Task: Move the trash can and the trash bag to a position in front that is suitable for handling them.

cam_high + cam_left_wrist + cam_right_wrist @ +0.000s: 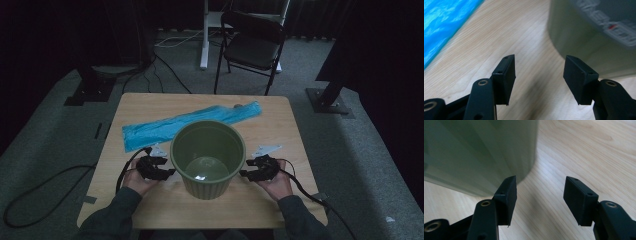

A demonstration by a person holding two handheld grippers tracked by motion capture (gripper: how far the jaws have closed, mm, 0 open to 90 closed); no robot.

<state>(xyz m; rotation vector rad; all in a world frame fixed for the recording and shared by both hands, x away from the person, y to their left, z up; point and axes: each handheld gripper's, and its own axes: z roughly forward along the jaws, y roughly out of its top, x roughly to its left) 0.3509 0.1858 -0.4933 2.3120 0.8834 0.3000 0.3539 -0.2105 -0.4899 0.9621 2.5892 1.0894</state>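
From the high view I see the pot (208, 159) standing upright near the tabletop's (150, 102) near edge, mid-width, with my left gripper (169, 172) and right gripper (244, 173) just beside its two sides. A blue bag (187, 125) lies behind it.

In the left gripper view, my jaws gape wide, holding nothing, with the pot (584, 45) just beyond the right-hand jaw.

In the right gripper view, my jaws stand equally wide and empty beside the pot (479, 152).

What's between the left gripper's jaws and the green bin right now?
Nothing but bare wood. In the left gripper view the left gripper is open, with only table grain between its jaws and the green bin wall beside them.
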